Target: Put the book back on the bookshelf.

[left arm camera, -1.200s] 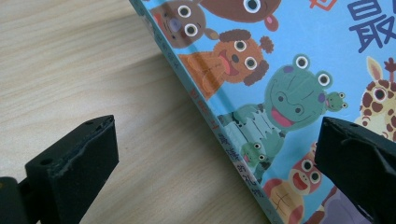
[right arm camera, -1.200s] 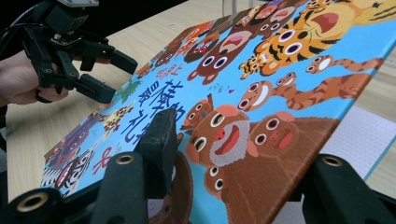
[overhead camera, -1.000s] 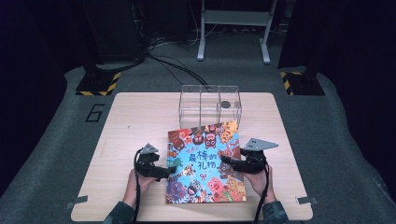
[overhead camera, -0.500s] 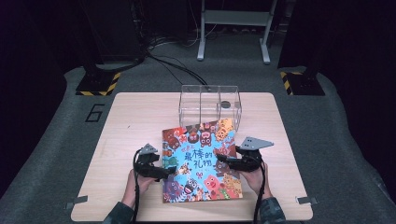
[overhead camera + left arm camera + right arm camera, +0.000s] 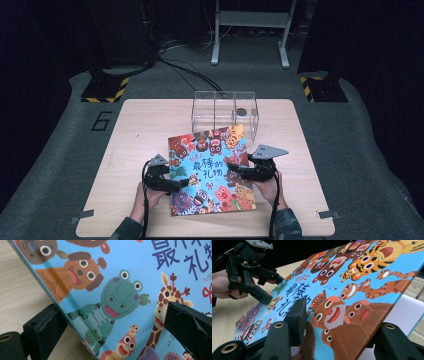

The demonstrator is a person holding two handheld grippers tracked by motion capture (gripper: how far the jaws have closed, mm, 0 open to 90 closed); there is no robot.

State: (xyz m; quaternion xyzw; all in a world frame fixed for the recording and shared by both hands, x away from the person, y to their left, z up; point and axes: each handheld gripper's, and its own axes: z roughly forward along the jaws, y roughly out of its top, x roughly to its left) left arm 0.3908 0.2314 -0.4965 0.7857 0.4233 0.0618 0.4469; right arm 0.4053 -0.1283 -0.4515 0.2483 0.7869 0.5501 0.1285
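Note:
A picture book (image 5: 210,170) with cartoon animals on a blue cover lies tilted on the wooden table (image 5: 140,130). My right gripper (image 5: 235,167) is shut on its right edge; in the right gripper view (image 5: 342,325) one jaw presses on the cover and the other sits under the book (image 5: 362,277). My left gripper (image 5: 182,182) is at the book's left edge. In the left gripper view (image 5: 115,322) its jaws stand wide on either side of that edge of the book (image 5: 125,290). They have just been closing a little and do not press on it. The left gripper (image 5: 269,287) also appears farther off in the right gripper view.
A clear plastic box (image 5: 225,112) with dividers stands just behind the book, a small dark disc (image 5: 241,112) inside it. Bare table lies to the left and right of the book. Beyond the table's far edge are cables and stand feet on a grey floor.
The book has shifted a little to the left with the right gripper. Its left edge has slid in between the left gripper's jaws.

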